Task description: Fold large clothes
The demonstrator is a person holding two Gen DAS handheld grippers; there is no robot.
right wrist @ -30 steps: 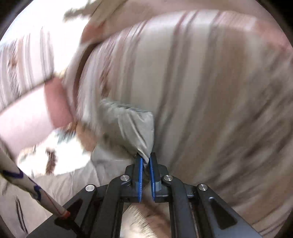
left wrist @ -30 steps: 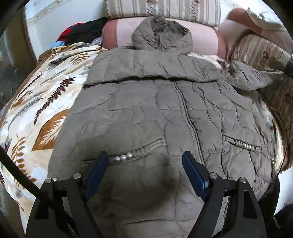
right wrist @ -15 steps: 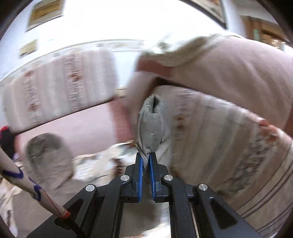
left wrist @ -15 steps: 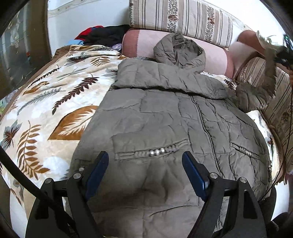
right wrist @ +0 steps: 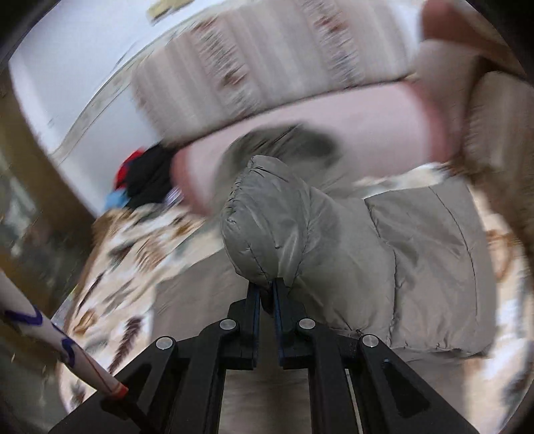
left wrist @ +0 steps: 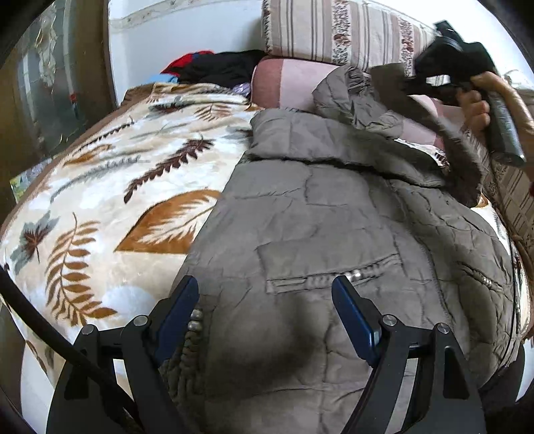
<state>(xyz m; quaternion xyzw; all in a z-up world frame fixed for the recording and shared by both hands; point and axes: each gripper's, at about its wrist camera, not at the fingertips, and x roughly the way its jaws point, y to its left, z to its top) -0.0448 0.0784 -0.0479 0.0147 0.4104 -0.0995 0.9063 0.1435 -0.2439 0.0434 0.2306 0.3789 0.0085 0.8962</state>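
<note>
An olive-grey quilted hooded jacket [left wrist: 333, 233] lies front up on a leaf-patterned blanket [left wrist: 116, 200], hood [left wrist: 343, 90] toward the pillows. Its left sleeve is folded across the chest. My left gripper [left wrist: 265, 303] is open and hovers empty just above the jacket's hem, near the pocket. My right gripper [right wrist: 266, 288] is shut on the cuff of the jacket's right sleeve [right wrist: 263, 227] and holds it lifted above the jacket. In the left wrist view the right gripper [left wrist: 444, 66] is at the upper right, with the sleeve [left wrist: 434, 127] hanging from it.
A pink bolster [left wrist: 287, 83] and a striped cushion [left wrist: 333, 30] stand at the bed's head. A pile of dark and red clothes [left wrist: 213, 65] lies at the back left. A striped cushion [left wrist: 514, 197] runs along the right side. A wooden frame [left wrist: 96, 50] is at left.
My right gripper has carried the sleeve up from the right side and swung it inward over the jacket. My left gripper has shifted left along the hem and stays open.
</note>
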